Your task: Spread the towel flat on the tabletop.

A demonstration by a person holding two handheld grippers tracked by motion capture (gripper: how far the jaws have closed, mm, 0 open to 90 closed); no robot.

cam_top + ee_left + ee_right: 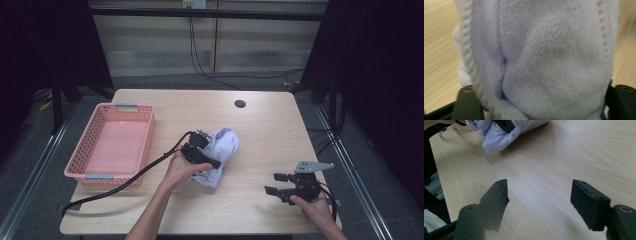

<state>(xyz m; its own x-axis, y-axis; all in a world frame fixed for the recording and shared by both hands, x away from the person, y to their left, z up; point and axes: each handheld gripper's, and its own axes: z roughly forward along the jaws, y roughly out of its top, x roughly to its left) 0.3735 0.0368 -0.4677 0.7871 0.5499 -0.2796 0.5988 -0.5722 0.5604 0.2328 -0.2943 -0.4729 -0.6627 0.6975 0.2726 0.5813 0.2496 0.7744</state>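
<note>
Towel (plain, unlabelled) between left gripper fingers.

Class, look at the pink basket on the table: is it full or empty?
Empty. In the high view the pink basket shows its bare floor, and the white towel lies outside it on the table.

No text, label or number can be read anywhere.
</note>
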